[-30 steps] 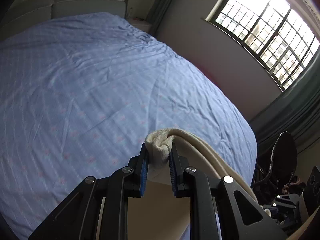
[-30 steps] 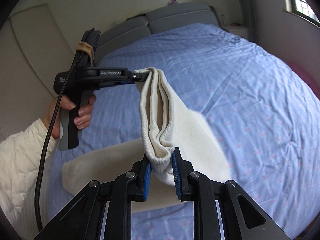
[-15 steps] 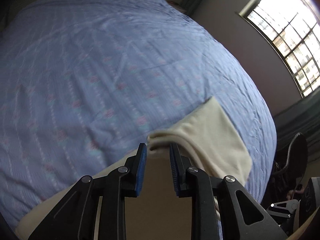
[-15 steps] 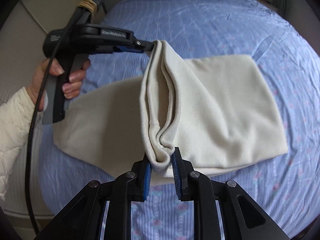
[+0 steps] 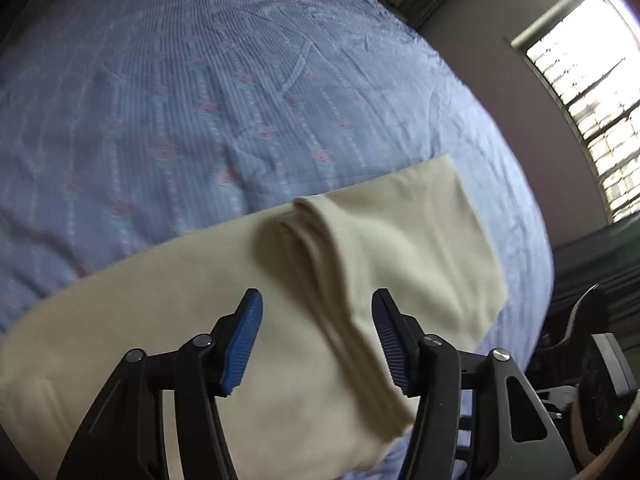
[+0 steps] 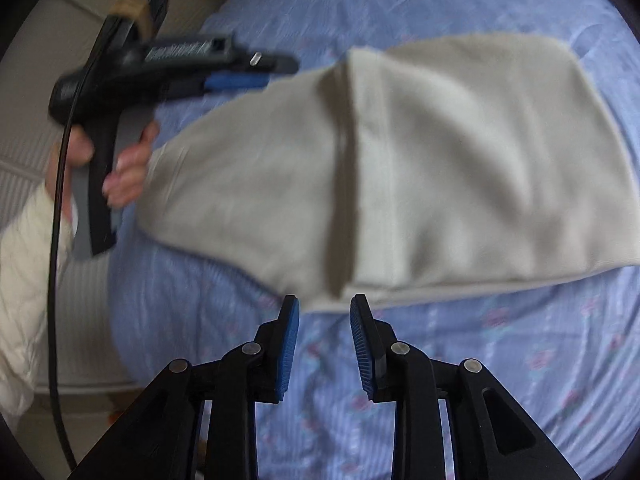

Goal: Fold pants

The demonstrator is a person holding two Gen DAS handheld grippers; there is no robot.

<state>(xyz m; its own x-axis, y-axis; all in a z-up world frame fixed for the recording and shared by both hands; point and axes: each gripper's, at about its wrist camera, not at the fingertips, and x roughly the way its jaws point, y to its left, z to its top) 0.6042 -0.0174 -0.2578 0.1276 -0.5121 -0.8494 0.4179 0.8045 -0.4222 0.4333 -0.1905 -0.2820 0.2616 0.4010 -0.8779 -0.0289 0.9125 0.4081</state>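
Cream pants (image 5: 400,248) lie folded over on the blue flowered bed sheet (image 5: 200,100). A doubled flap lies across the lower layer. My left gripper (image 5: 316,340) is open and empty just above the fabric. In the right wrist view the pants (image 6: 440,160) lie flat with a fold ridge down the middle. My right gripper (image 6: 324,340) is open and empty, just off the near edge of the pants. The left gripper (image 6: 248,76) shows there, blurred, at the far left edge of the pants.
The bed sheet (image 6: 480,360) surrounds the pants on all sides. A barred window (image 5: 592,92) and a wall are on the right of the bed. A dark chair and gear (image 5: 592,360) stand beside the bed's right edge. A padded headboard (image 6: 40,140) is at the left.
Both grippers held the pants' end lifted, lowered it onto the bed, then opened and let go. The folded part now lies flat on the lower layer.
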